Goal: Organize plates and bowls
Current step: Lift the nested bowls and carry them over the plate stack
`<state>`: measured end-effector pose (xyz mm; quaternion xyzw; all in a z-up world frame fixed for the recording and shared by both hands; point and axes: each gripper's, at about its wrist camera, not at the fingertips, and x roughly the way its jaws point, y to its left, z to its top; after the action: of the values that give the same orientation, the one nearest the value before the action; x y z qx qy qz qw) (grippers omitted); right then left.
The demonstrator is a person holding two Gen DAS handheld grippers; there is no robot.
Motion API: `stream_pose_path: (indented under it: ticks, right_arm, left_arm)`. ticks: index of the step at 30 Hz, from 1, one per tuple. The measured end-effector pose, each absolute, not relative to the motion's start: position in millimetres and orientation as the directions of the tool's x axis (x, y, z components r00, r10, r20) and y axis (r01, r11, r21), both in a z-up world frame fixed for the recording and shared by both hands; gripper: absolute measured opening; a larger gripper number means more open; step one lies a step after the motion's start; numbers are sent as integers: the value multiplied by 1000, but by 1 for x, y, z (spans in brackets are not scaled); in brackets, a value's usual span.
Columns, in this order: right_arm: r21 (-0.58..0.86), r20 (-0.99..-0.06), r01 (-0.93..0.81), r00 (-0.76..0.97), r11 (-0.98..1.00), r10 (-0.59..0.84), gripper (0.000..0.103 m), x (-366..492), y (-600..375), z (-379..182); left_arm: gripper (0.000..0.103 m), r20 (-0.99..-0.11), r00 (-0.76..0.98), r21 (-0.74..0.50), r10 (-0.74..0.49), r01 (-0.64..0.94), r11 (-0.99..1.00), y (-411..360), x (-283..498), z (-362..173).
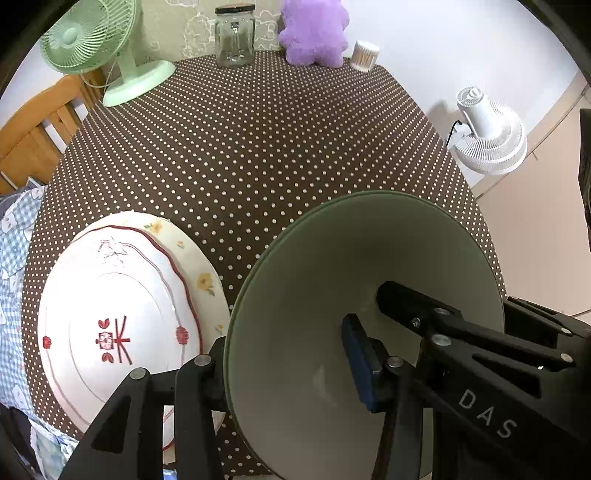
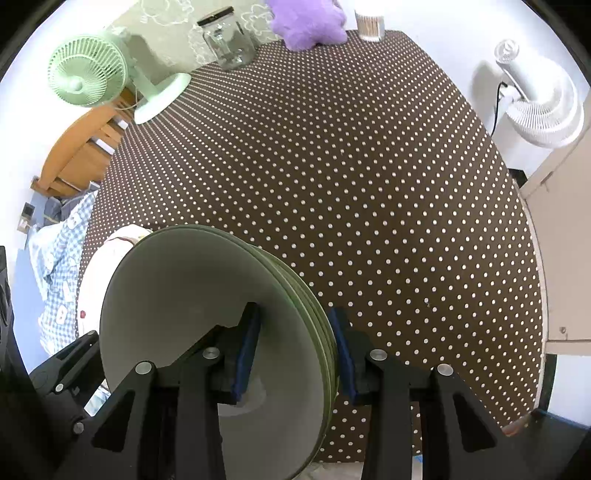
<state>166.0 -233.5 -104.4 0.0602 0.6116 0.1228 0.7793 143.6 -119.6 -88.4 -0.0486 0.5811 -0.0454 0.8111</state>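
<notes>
A stack of pale green bowls (image 1: 332,258) (image 2: 177,280) stands near the front edge of the dotted brown table (image 1: 258,147). My left gripper (image 1: 277,343) is shut on its left rim, one blue pad inside the top bowl and the other finger outside. My right gripper (image 2: 293,314) is shut on the right rim, pads either side of the layered edges; its finger (image 1: 424,314) also shows in the left wrist view. Left of the bowls lies a white plate with red marks (image 1: 122,295) on a flowered plate (image 1: 203,280). Whether the bowls touch the cloth is hidden.
Along the far edge stand a green desk fan (image 1: 88,37), a glass jar (image 1: 234,37), a purple plush toy (image 1: 314,33) and a tub of cotton swabs (image 1: 364,55). A white fan (image 1: 487,136) sits on the floor right; a wooden chair (image 1: 37,129) and checked cloth (image 1: 14,258) lie left.
</notes>
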Motion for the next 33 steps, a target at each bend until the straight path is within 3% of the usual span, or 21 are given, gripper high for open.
stream_pose_path:
  ticks: [16,33]
  right_arm:
    - [236,-926,-117,275,965,259,42,153,-205,-55]
    - [232,-924,-143,275,962,264,42,153,-129,-47]
  left_arm:
    - [48,-921,370,-128,-126,20,992,-85,132,-46]
    - [48,-916,381,-137,-123,-12,990,-15,118,-35]
